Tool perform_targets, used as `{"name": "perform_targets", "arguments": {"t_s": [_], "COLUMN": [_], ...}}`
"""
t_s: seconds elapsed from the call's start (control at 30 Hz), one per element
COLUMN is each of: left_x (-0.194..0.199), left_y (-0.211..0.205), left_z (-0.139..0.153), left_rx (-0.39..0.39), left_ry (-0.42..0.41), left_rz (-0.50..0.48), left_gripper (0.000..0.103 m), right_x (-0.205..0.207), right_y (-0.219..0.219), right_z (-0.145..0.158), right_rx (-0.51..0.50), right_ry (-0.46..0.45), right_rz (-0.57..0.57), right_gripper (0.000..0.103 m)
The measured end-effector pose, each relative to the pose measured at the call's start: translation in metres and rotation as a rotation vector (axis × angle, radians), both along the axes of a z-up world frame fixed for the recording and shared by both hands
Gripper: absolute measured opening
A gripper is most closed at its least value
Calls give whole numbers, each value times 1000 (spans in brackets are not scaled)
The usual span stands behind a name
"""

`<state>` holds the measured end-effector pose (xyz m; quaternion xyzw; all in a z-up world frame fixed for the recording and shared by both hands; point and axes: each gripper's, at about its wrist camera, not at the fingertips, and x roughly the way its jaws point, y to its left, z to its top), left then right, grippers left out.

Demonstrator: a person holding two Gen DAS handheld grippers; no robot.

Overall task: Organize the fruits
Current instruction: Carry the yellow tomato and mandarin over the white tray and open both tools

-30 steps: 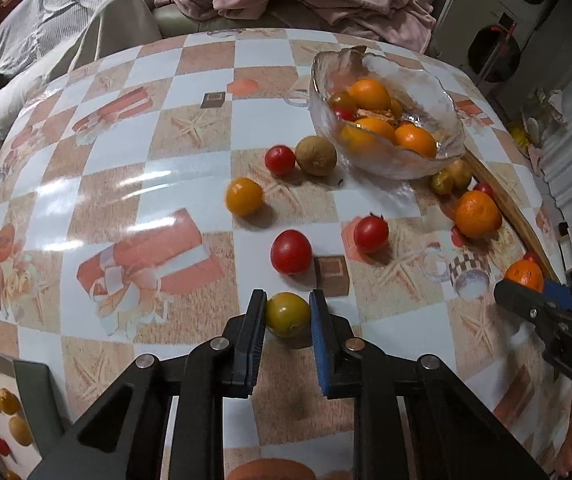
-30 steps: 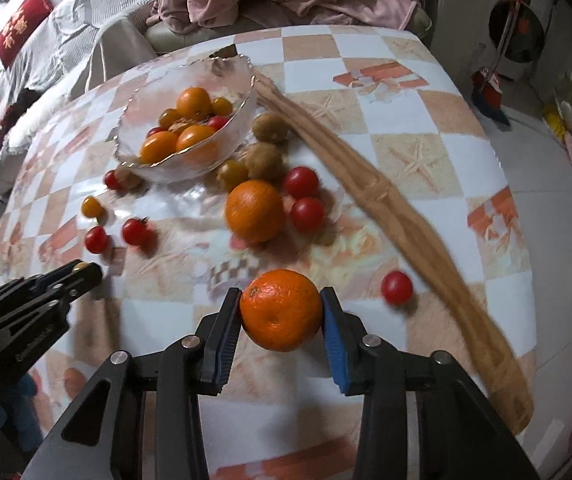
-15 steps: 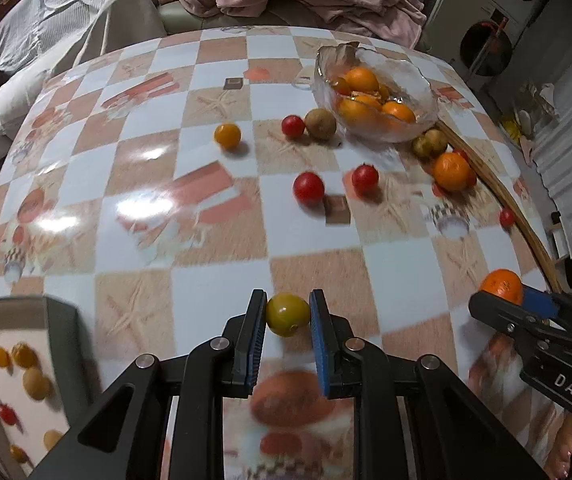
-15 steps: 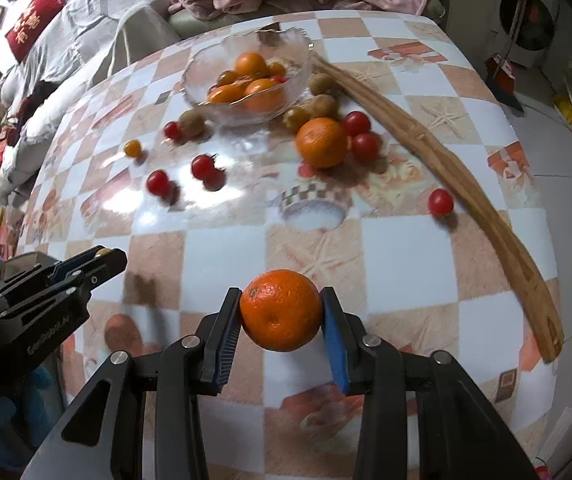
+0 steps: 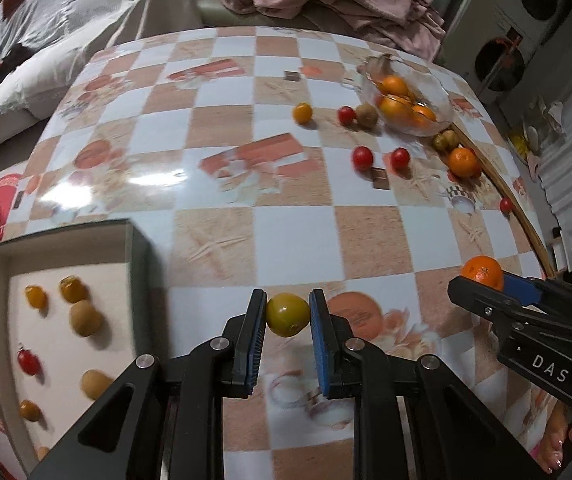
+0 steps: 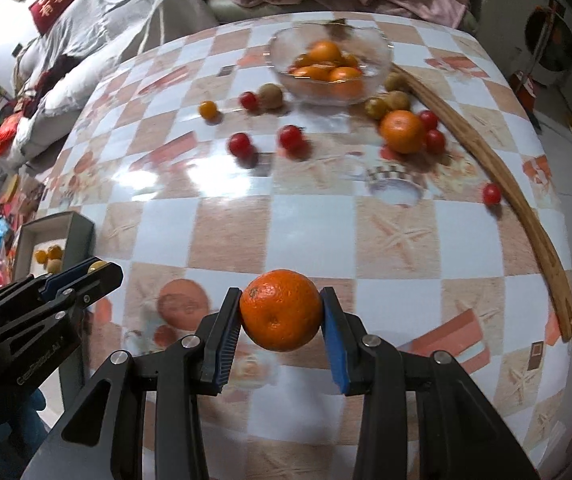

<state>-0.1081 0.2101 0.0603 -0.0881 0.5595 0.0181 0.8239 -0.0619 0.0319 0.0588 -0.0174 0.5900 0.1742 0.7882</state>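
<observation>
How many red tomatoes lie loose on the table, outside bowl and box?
6 red tomatoes: one beside the kiwi, two mid-table, two by the loose orange, one near the wooden stick. Others may hide.

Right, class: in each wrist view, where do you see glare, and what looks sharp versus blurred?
Left wrist view: white glare on the tablecloth; yellow tomato sharp, box fruit smeared. Right wrist view: glare mid-table; held orange crisp, glass bowl and loose tomatoes blurred.
</observation>
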Motion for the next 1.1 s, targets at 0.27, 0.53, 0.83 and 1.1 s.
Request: {"name": "perform_targets", "arguments": {"t_s": [0.27, 0.53, 0.83, 1.1], "left_x": [-35, -83, -139, -166], "left_y": [43, 87, 128, 148], "left_z": [12, 23, 16, -2], "left_rx": [-10, -16, 2, 5], "left_ry": [-16, -11, 32, 64], "left_rz": [76, 166, 299, 373], "left_gripper": [23, 23, 23, 23], "right_x": [-16, -37, -61, -77], "right_y": [43, 91, 146, 195], "right_z": [9, 17, 21, 20], "right_rx": [11, 34, 54, 59], "right_ry": [-6, 1, 6, 13], "right_rz": [77, 175, 306, 416], "right_gripper": [42, 42, 42, 42]}}
